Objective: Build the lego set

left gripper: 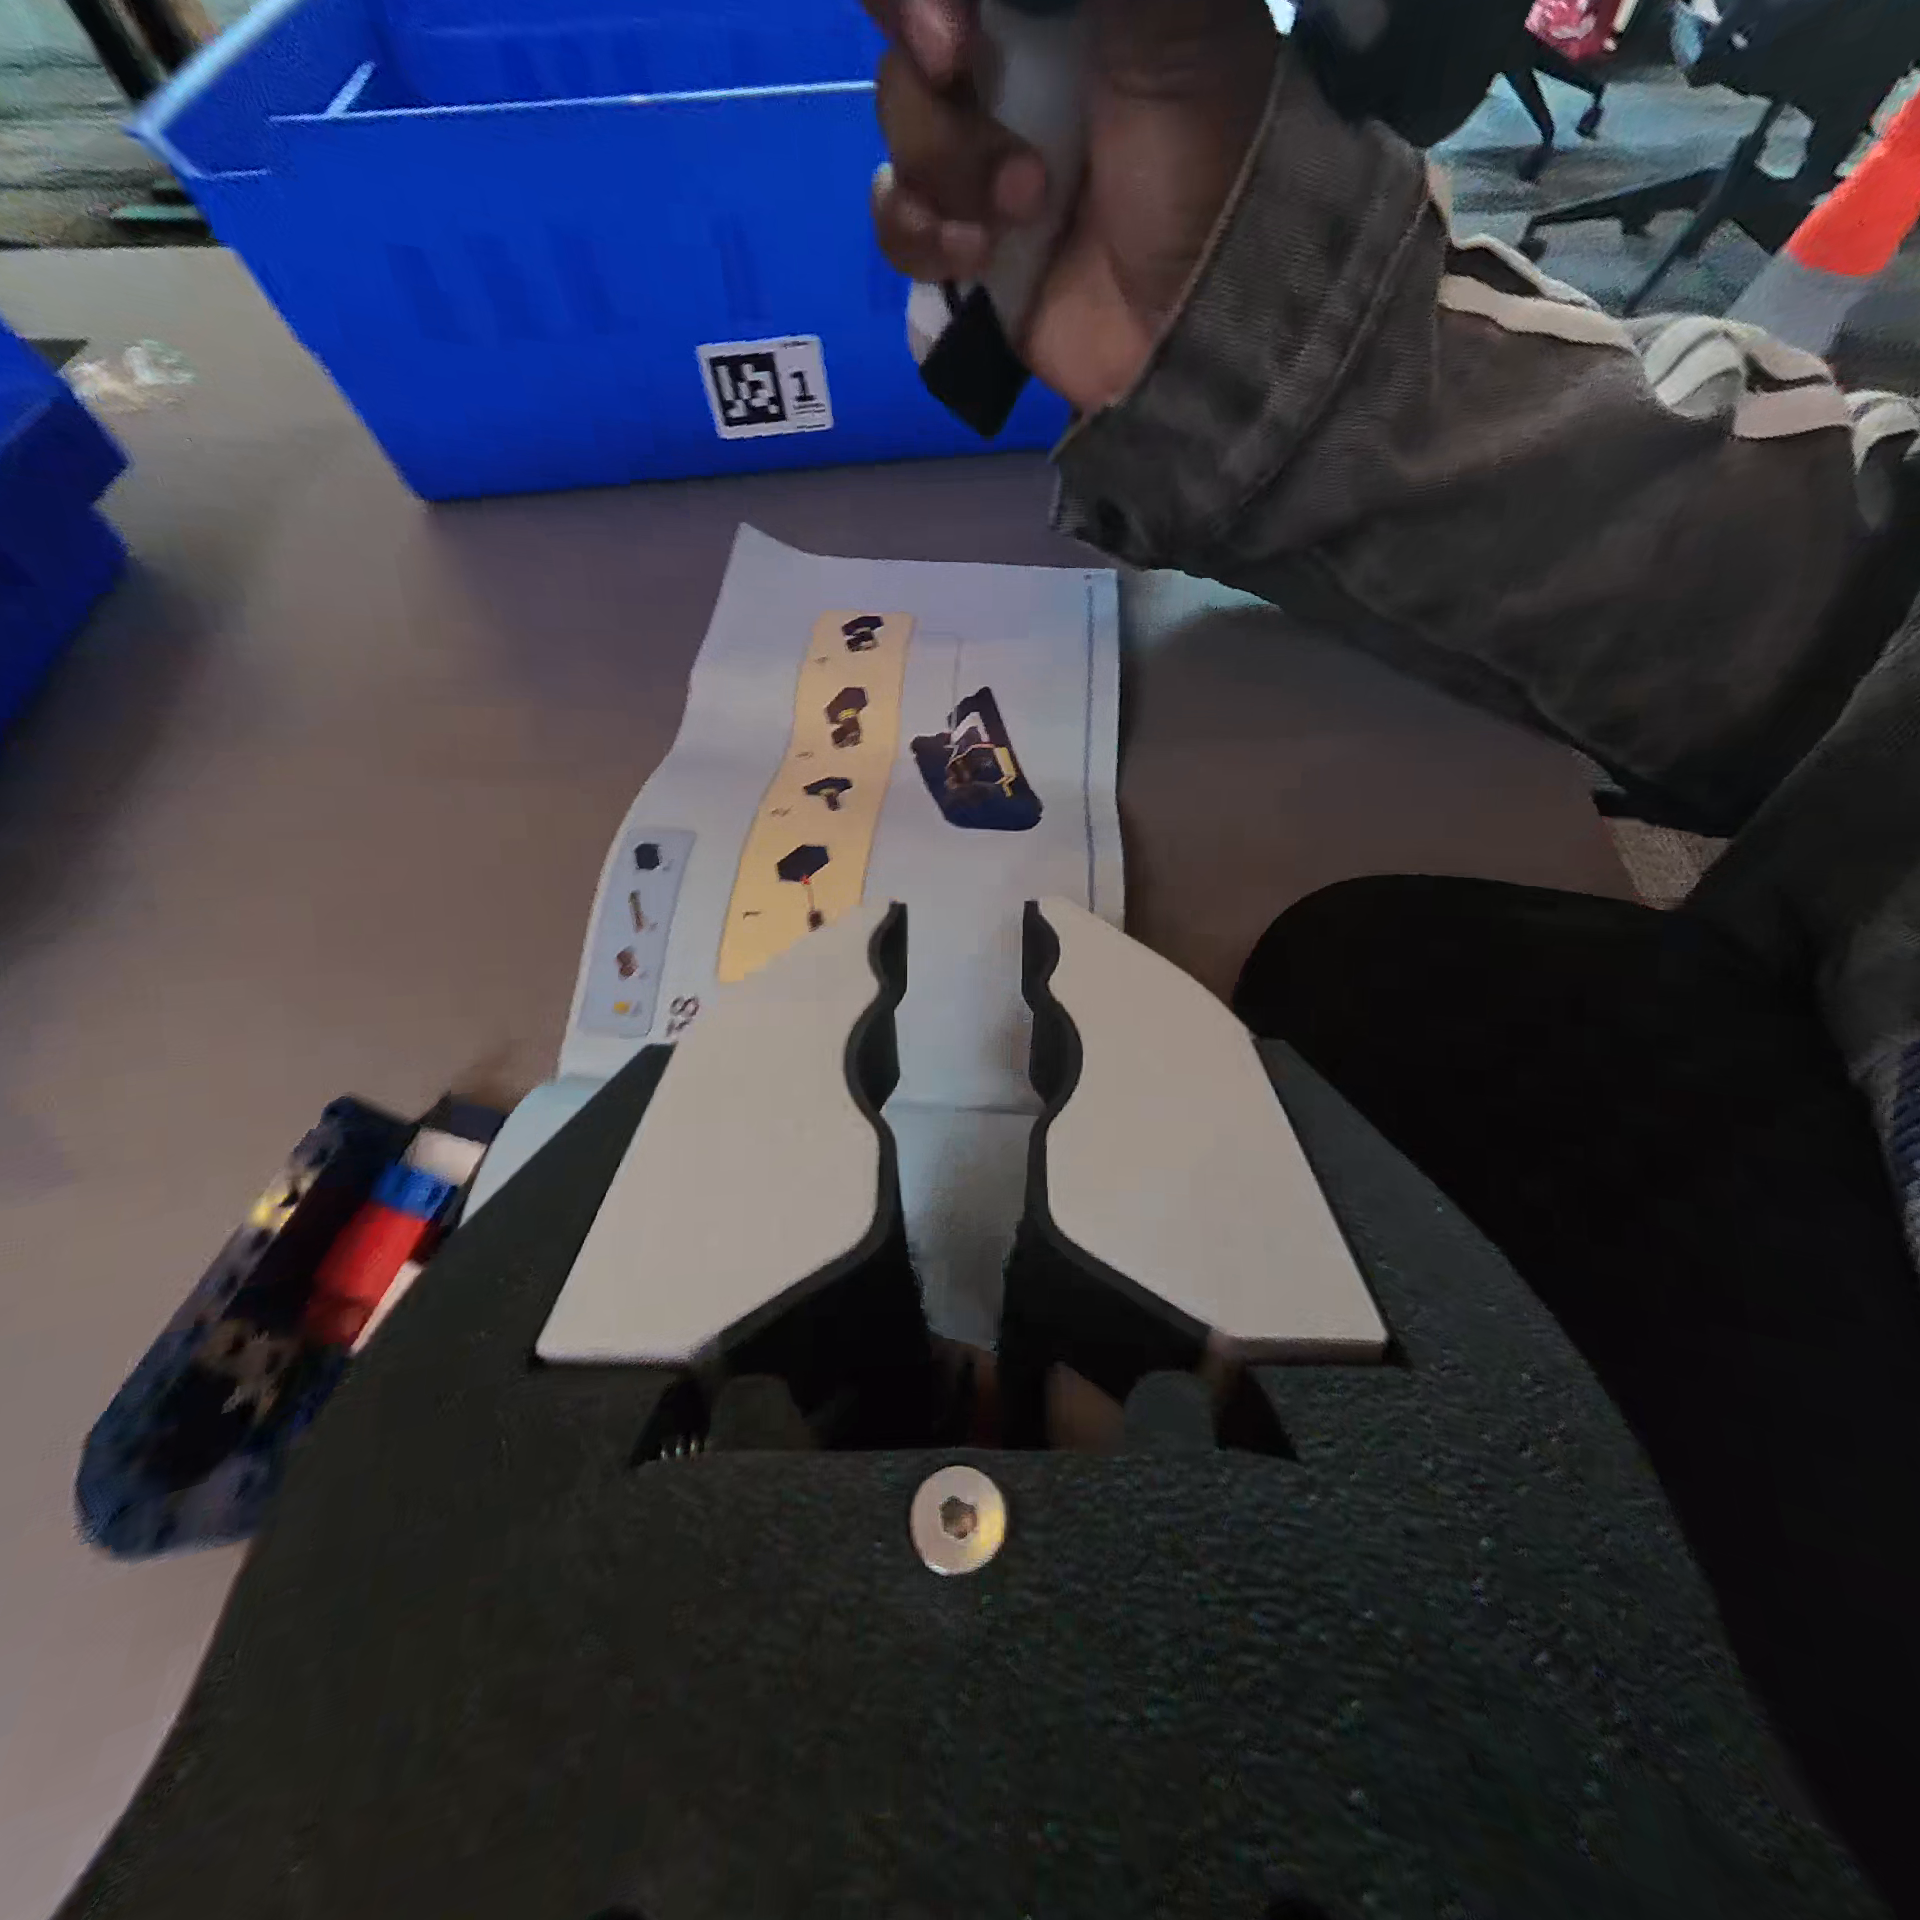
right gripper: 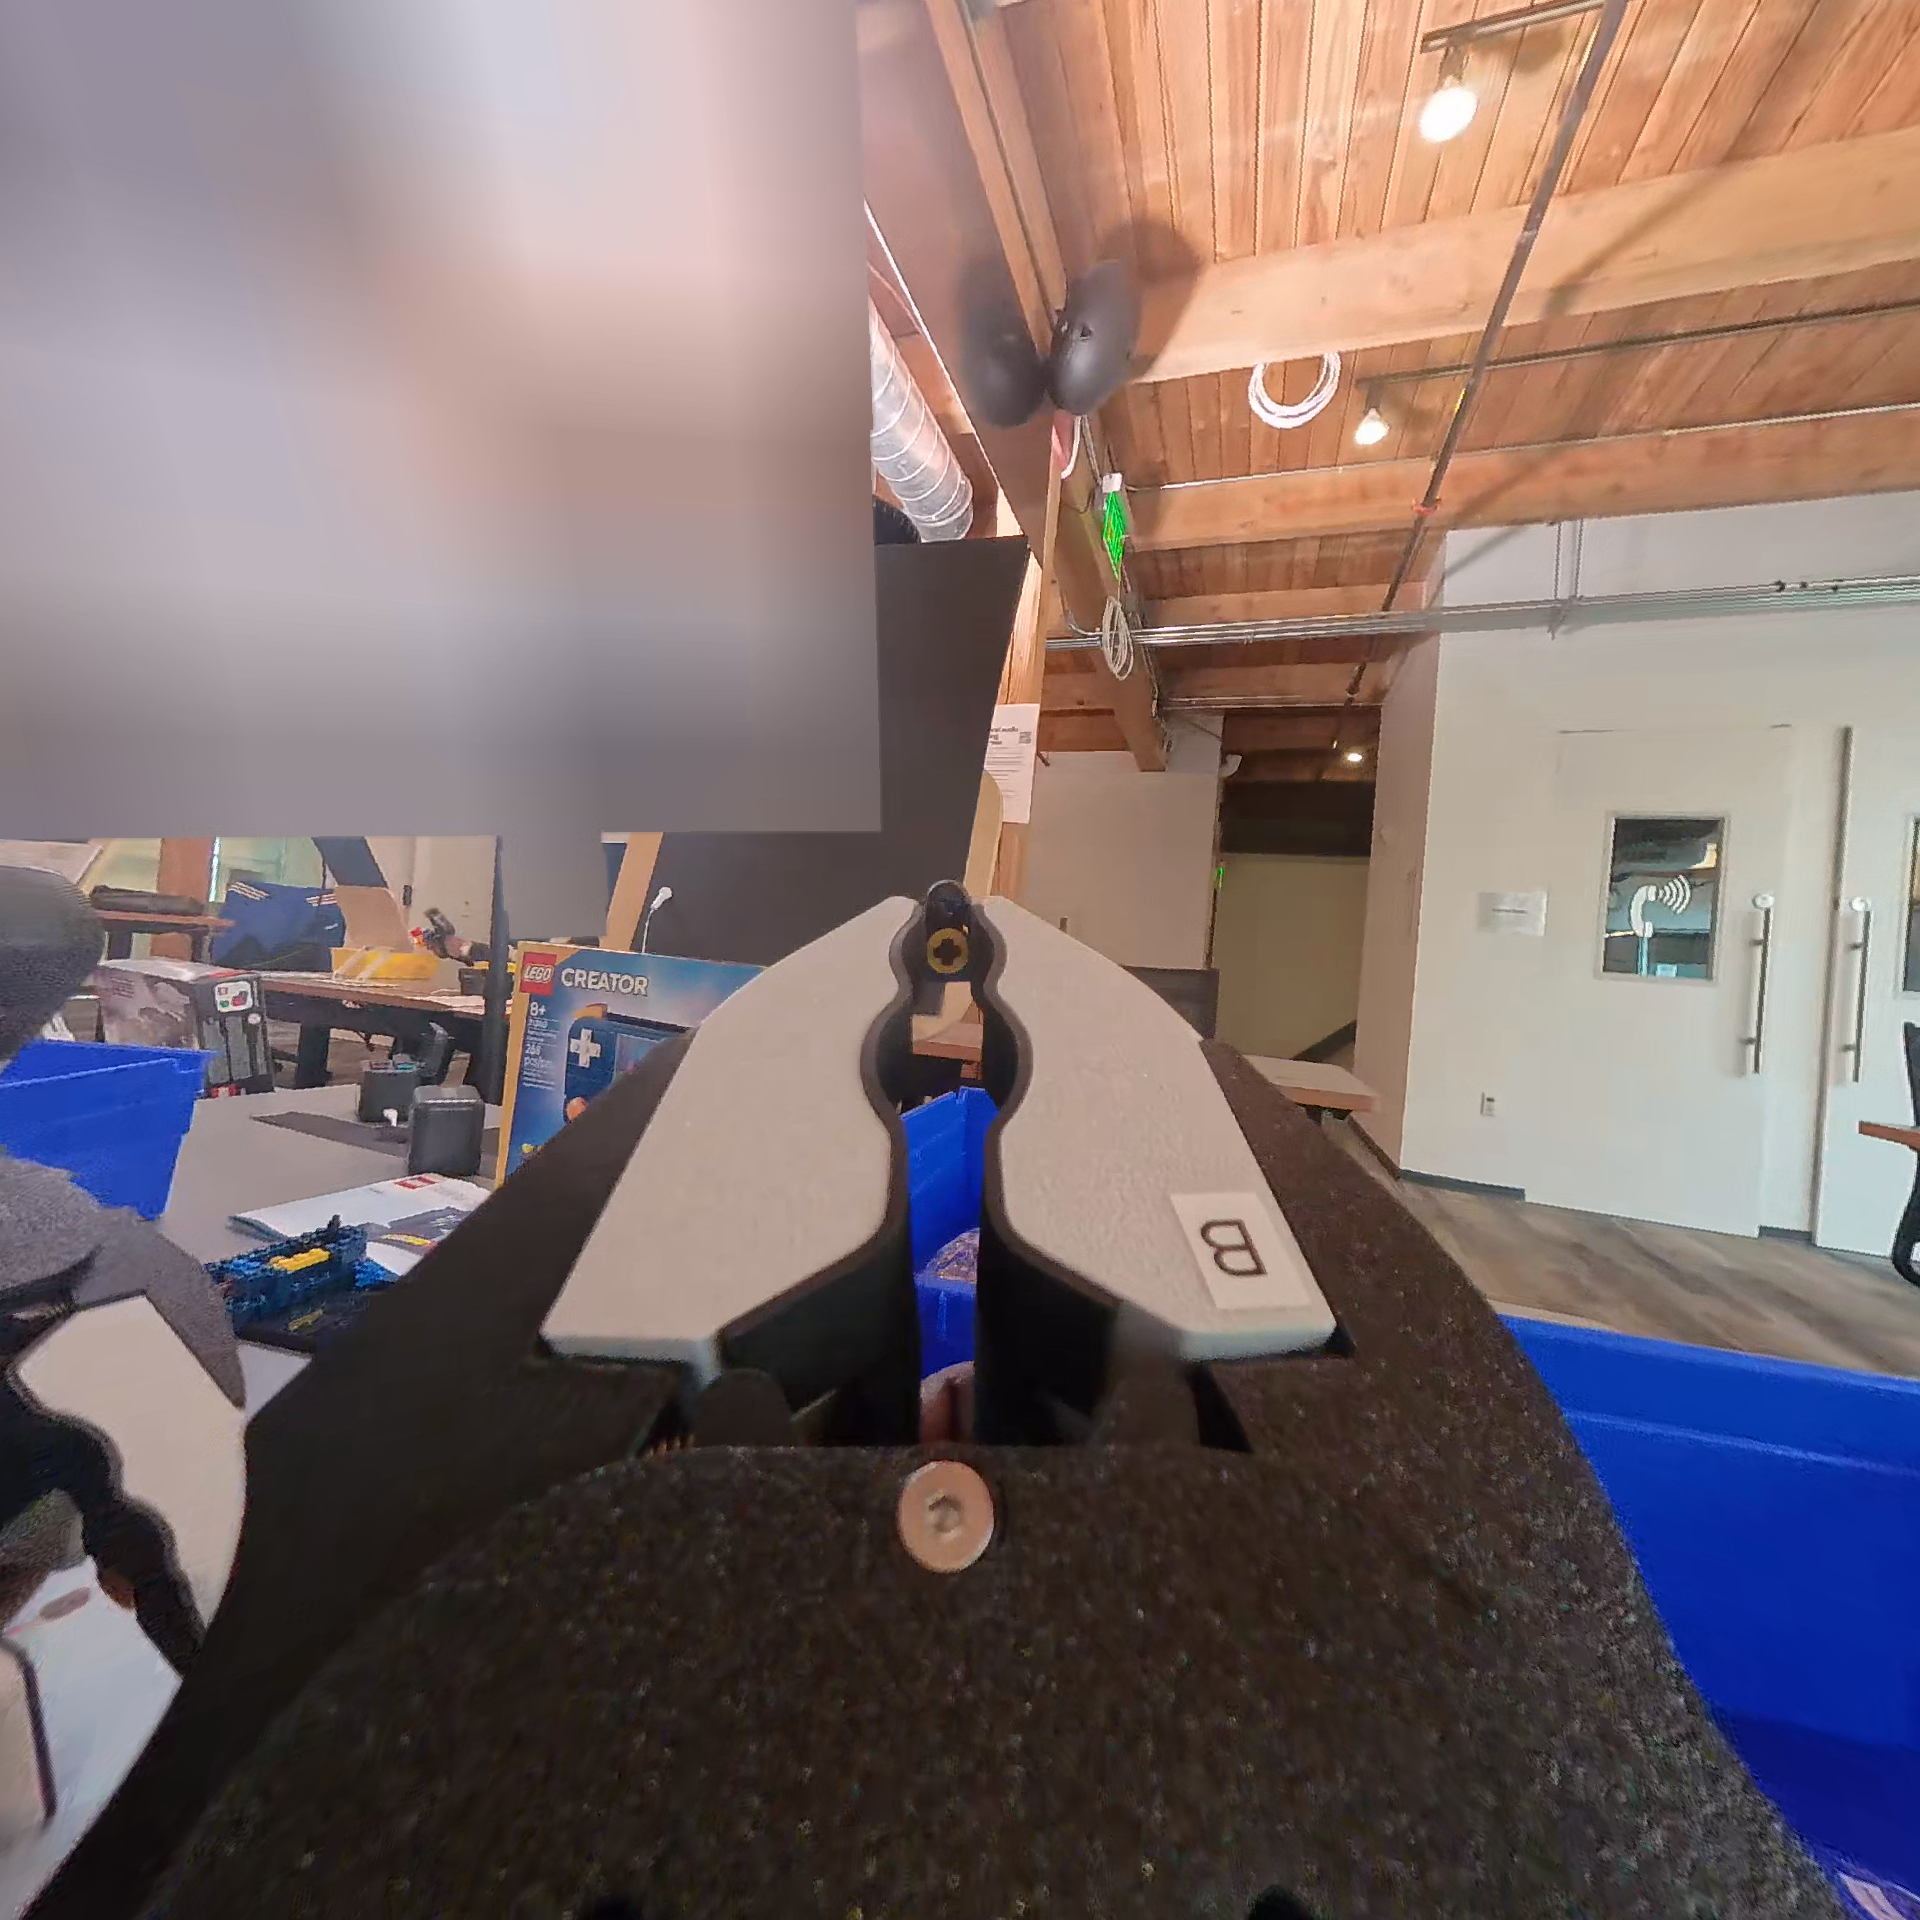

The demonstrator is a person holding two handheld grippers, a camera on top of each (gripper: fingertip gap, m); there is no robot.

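1. Currently my left gripper hovers released over the instruction sheet, nothing between its fingers.
2. My right gripper is raised, clenched on a small black-and-yellow toy piece.
3. Partly built brick model lies on the table beside the left gripper; blue bin behind.

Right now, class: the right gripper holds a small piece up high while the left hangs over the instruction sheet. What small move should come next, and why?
Probably lower the right gripper toward the table: it pinches a small black-and-yellow piece aloft, while the left gripper hangs open and empty above the instruction sheet.
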